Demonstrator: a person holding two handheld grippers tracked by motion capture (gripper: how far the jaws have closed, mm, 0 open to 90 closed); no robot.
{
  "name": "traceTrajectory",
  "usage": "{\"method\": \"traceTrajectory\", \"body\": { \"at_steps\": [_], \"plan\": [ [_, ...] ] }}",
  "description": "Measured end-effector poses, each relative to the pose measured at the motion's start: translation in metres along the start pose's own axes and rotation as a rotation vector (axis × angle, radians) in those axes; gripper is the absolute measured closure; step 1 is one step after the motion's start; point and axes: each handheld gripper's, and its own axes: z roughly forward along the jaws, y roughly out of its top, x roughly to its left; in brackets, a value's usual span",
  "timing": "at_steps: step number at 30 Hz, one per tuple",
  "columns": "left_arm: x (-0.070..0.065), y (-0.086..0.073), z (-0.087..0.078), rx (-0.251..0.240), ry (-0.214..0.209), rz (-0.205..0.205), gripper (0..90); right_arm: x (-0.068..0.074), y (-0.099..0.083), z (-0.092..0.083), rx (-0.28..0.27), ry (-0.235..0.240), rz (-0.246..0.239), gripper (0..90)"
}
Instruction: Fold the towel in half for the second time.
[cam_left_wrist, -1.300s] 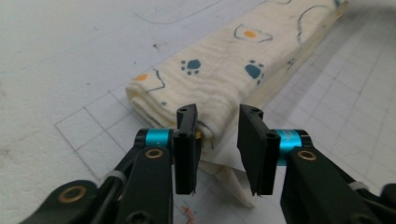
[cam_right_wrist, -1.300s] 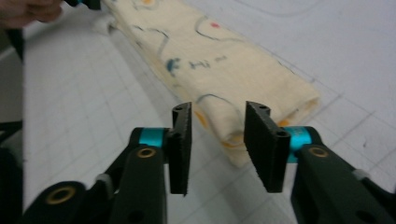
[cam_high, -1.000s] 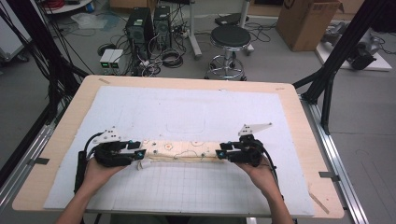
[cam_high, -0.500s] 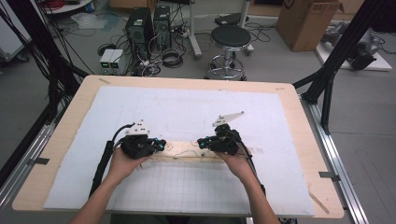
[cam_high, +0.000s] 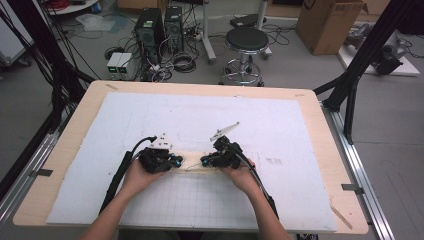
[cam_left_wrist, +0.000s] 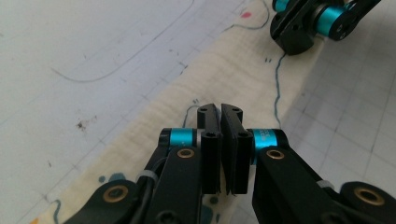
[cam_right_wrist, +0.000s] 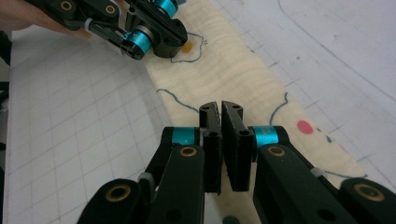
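Note:
A long cream cloth strip (cam_high: 191, 165) with blue line drawings and coloured dots lies flat across the white mat. My left gripper (cam_high: 179, 161) and right gripper (cam_high: 204, 161) point at each other over its middle, a short gap apart. In the left gripper view the black jaws (cam_left_wrist: 220, 109) stand together just above the cloth (cam_left_wrist: 233, 70), with the right gripper (cam_left_wrist: 308, 23) farther off. In the right gripper view the jaws (cam_right_wrist: 220, 107) are likewise together over the cloth (cam_right_wrist: 233, 65), with the left gripper (cam_right_wrist: 154, 32) beyond. I see no cloth between either pair of pads.
A white mat (cam_high: 300, 130), gridded on its near part, covers the wooden table (cam_high: 75, 125). Behind the table stand a stool (cam_high: 245, 40), computer towers (cam_high: 155, 25) with cables, and a cardboard box (cam_high: 330, 20). Black frame posts (cam_high: 350, 95) flank the table.
Both hands have moved inward along the cloth, from near its ends to its middle. The grippers now face each other closely.

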Motion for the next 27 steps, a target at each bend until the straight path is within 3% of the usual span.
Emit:
{"method": "traceTrajectory", "body": {
  "at_steps": [7,10,16,22,27],
  "plan": [
    [0.002,-0.008,0.000,0.008,0.006,-0.012,84.3,-0.001,-0.007,0.005,0.046,-0.020,0.001,86.7],
    [0.003,-0.009,-0.002,0.010,0.007,-0.014,84.2,-0.003,-0.011,0.005,0.040,-0.023,-0.004,86.3],
    [0.007,-0.016,-0.010,0.013,0.015,-0.017,83.8,-0.006,-0.021,-0.006,0.032,-0.053,-0.004,85.6],
    [0.015,-0.030,-0.021,-0.015,0.025,-0.066,83.7,-0.011,-0.033,-0.019,0.018,-0.082,-0.003,84.7],
    [0.020,-0.037,-0.030,-0.021,0.042,-0.079,81.3,-0.016,-0.043,-0.029,0.002,-0.101,0.008,83.1]
  ]
}}
